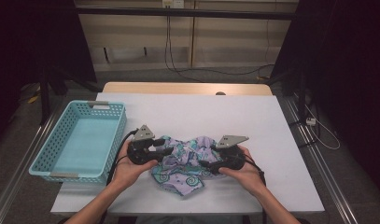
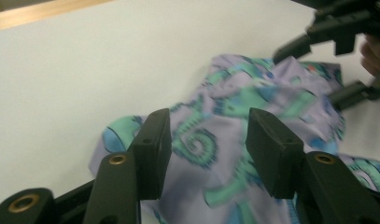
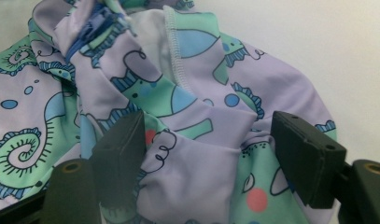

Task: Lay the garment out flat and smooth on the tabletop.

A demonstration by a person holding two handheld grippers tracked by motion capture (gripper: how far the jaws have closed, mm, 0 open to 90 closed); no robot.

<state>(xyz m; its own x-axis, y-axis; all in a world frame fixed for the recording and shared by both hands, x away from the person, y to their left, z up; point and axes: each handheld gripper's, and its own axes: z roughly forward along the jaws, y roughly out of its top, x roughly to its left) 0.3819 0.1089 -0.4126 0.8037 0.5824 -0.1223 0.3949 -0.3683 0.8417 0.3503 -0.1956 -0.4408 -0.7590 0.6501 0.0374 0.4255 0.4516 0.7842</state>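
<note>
Lilac cloth (image 1: pixel 183 161) printed with green and blue swirls is lying crumpled on the white tabletop (image 1: pixel 192 112), close to the near edge and about midway between the left and right edges. Both hands are working it from either side right now.

The left gripper (image 1: pixel 165 151) is sitting at the cloth's left end, held in the person's left hand (image 1: pixel 131 169), pointing inward across the fabric. In the left gripper view its two black jaws are standing apart with the cloth (image 2: pixel 225 135) lying under and between them; the pads are not pressing on it, so that gripper is open.

The right gripper (image 1: pixel 204 164) is coming in from the cloth's right end, wrapped by the right hand (image 1: pixel 241 171). In the right gripper view the jaws are spread wide, a bunched fold of the cloth (image 3: pixel 187 140) rising between them. The fabric is brushing the left jaw, while the right jaw is standing clear of it, so this gripper is open too, not clamping anything. A stitched hem and a blue gathered seam are showing near the top of that view. The right gripper (image 2: pixel 339 56) is also showing at the top right of the left gripper view, its jaws hanging over the far end of the cloth.

Off by the left edge of the tabletop, a light blue basket (image 1: pixel 47 163) with perforated walls is sitting well apart from the cloth.
</note>
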